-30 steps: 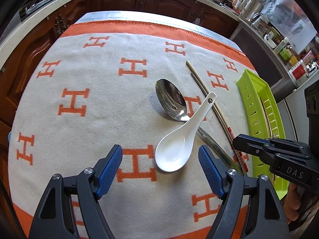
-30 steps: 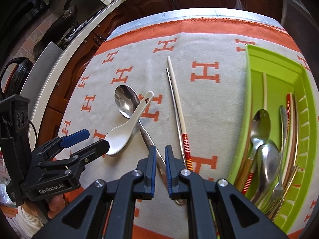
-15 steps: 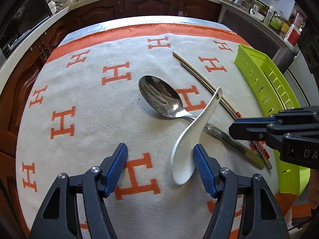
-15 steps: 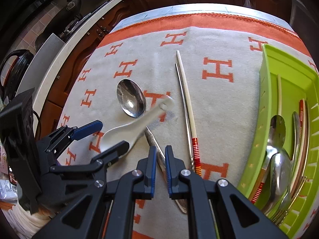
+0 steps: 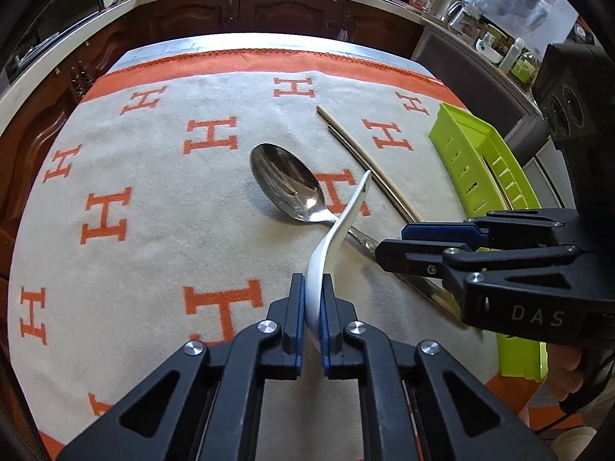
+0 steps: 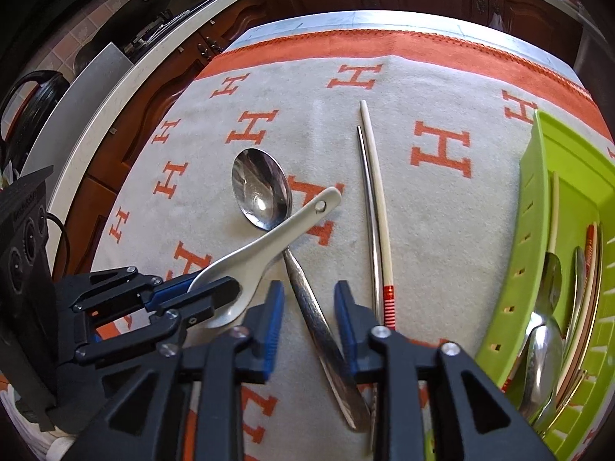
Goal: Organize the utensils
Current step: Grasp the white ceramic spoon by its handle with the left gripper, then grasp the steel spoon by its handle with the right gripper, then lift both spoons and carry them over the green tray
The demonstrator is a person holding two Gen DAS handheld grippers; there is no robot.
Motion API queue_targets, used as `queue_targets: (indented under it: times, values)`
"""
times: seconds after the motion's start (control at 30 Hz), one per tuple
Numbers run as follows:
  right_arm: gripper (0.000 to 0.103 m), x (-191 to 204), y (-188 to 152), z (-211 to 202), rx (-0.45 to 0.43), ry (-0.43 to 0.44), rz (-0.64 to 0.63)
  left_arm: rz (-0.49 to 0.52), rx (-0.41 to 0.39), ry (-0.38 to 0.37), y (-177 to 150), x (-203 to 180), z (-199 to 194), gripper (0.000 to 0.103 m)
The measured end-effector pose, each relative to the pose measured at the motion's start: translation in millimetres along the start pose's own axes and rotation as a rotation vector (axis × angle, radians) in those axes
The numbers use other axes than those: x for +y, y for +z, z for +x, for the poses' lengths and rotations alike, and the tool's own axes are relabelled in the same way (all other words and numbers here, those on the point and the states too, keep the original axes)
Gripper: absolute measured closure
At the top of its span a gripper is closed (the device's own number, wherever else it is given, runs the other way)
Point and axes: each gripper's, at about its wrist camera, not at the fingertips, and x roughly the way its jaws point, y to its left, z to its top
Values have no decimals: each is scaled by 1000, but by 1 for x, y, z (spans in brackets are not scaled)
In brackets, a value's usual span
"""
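My left gripper (image 5: 312, 296) is shut on the bowl of a white ceramic spoon (image 5: 338, 230), which is tipped on edge with its handle resting across a large metal spoon (image 5: 286, 184). In the right wrist view the white spoon (image 6: 269, 246) lies over the metal spoon (image 6: 261, 188), whose handle runs down between my right gripper's fingers. My right gripper (image 6: 309, 307) has its jaws opening around that handle, and the pads stand apart from it. A metal chopstick (image 6: 371, 207) and a cream chopstick with a red end (image 6: 380, 207) lie just to the right.
A lime green tray (image 6: 534, 230) with several spoons and chopsticks stands at the right of the orange-lettered cloth (image 6: 442, 230). Dark wooden cabinets (image 5: 269, 7) and a counter ring the table. A hand (image 5: 569, 368) holds the right gripper.
My left gripper has closed on the white spoon's bowl, tipping it onto its edge. My right gripper's jaws have parted from shut and now straddle the metal spoon's handle.
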Motion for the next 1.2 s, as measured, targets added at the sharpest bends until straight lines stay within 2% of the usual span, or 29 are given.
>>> queue_targets:
  times: [0.2,0.4,0.47,0.57,0.63,0.9,1.03,1.2]
  values:
    - [73,11,6,11,0,-43,-86,-94,-51,42,-10,19,-21,99]
    - [74,38,10,23,-28,-182,-255,-200,-101,74,-15,40,-42,99]
    - [91,47,10,26,-28,-213,-306,-223,-109,80,-13,45,-45,99]
    - [96,54,10,28,-31,-239,-332,-241,-121,83,-12,46,-50,99]
    - [97,50,12,27,-28,-217,-290,-248,-132,85,-11,44,-53,99]
    - [97,12,5,3,-45,4,-26,-249,-151,90,-7,33,-65,99]
    - [97,-6,-6,-15,-66,77,60,-232,-159,85,-6,23,-69,99]
    - [97,-23,-20,-39,-111,126,127,-207,-164,73,-5,9,-75,99]
